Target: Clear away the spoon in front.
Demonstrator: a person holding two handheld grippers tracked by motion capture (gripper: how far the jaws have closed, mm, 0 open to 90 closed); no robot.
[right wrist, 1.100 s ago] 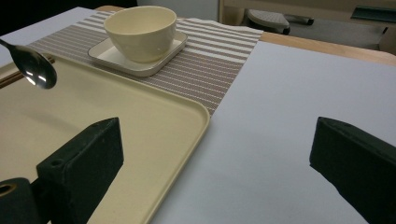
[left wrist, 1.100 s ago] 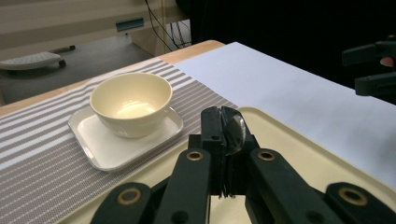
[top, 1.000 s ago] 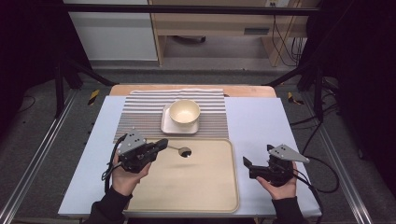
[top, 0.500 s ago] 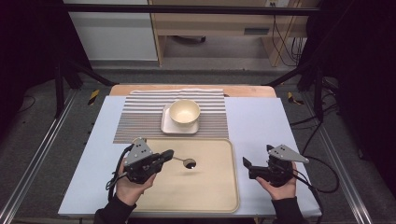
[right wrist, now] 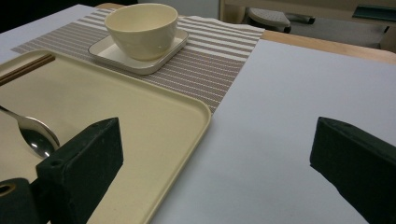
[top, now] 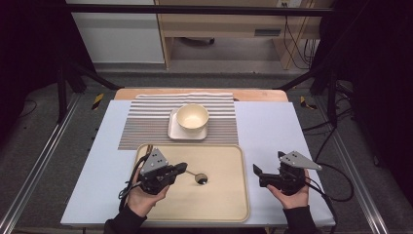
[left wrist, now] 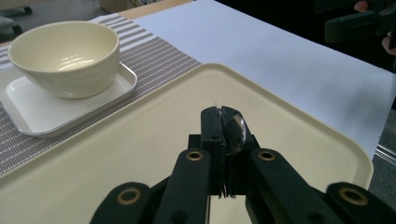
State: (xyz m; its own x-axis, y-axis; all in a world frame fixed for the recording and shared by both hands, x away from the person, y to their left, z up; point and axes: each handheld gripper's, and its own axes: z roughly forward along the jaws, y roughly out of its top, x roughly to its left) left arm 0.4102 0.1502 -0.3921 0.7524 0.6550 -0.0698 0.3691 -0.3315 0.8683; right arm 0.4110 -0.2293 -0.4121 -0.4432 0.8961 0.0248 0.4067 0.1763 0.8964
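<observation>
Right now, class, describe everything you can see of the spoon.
The spoon looks like shiny polished metal, with a thin handle and a rounded, mirror-like bowl. The left gripper is shut on its handle. Its bowl sits over the middle of the cream tray; whether it touches the tray cannot be told.

1. The left gripper (top: 181, 168) is black, with a grey three-cornered plate on top.
2. The right gripper (top: 256, 170) looks the same.
3. Black cables trail from both.
4. Brass-coloured rings sit on the black fingers (left wrist: 212, 126).
5. The sleeves are dark.
</observation>
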